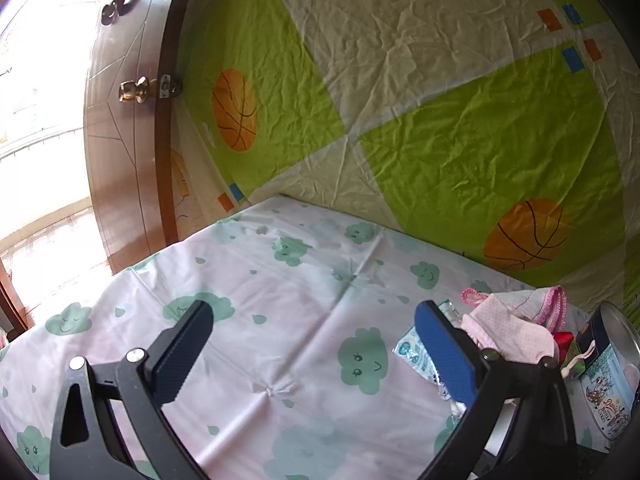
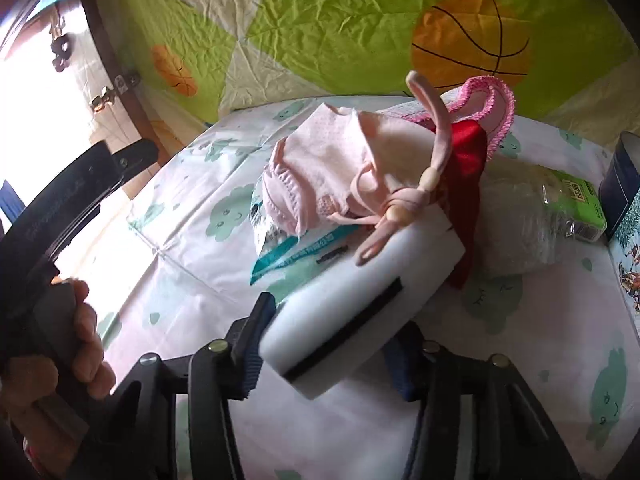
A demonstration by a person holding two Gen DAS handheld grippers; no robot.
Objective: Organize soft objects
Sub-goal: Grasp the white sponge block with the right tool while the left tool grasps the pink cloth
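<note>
My right gripper (image 2: 332,344) is shut on a white sponge block with a black strip (image 2: 356,304), held above the bed. A pink strap with beads (image 2: 404,204) lies across the sponge's far end. Behind it is a pile: pale pink cloth (image 2: 320,168), a red ribbon (image 2: 464,184), a pink-edged cloth (image 2: 496,104) and a teal-printed wipes packet (image 2: 288,256). My left gripper (image 1: 316,344) is open and empty over the cloud-print sheet (image 1: 256,312), left of the same pile (image 1: 508,332).
A round printed tin (image 1: 608,376) stands at the right, also at the right wrist view's edge (image 2: 624,188). A clear plastic pack with a green label (image 2: 560,208) lies beside it. A basketball-print sheet (image 1: 440,100) covers the wall. A wooden door (image 1: 124,128) stands left.
</note>
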